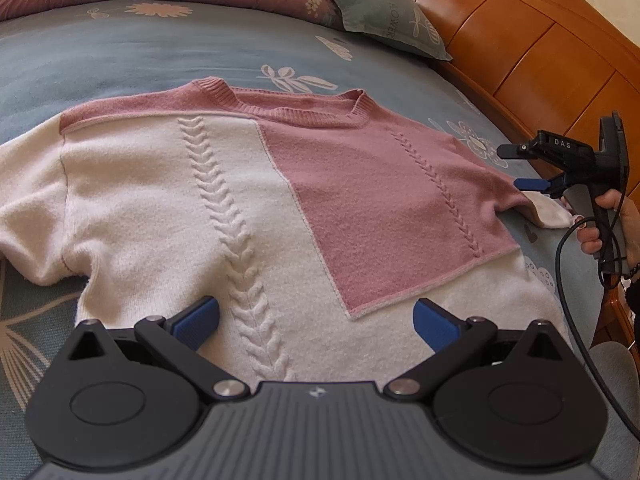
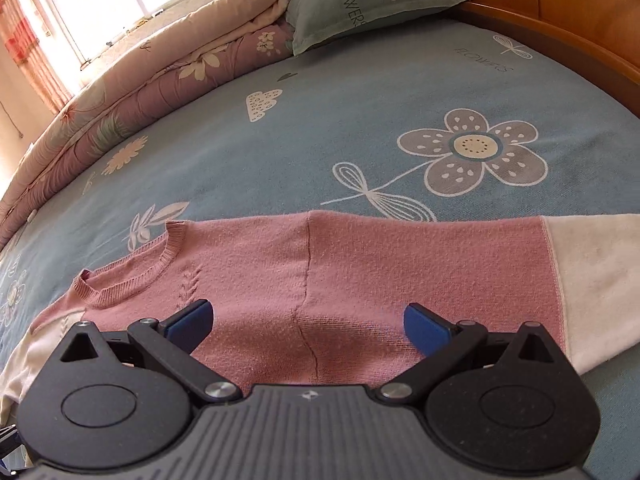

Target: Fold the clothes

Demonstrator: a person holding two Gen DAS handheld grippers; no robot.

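Bed [image 1: 120,48] with blue floral sheet fills both views; wooden headboard [image 1: 540,40] along the right edge of the left wrist view. Folded quilt [image 2: 132,92], mauve with flower print, runs along the far side of the bed, teal pillow [image 2: 360,4] lying against its end near the headboard. Sweater [image 1: 240,200], pink and cream knit with cable ribs, lies spread flat and face up on the sheet, neckline [image 1: 296,108] toward the far side, one sleeve [image 1: 28,220] out to the left, the other sleeve [image 2: 480,272] stretched out to the right with a cream cuff end. Left hand-held gripper [image 1: 316,320] hovers over the lower body of the sweater near the hem, blue pads wide apart, nothing between them. Right hand-held gripper [image 2: 308,322] sits over the pink upper part of the right sleeve by the shoulder seam, also spread wide, gripping nothing; contact with the knit can't be told. In the left wrist view the same right unit shows at the sleeve end, a hand [image 1: 612,224] on its handle, black cable [image 1: 576,320] looping down from it.
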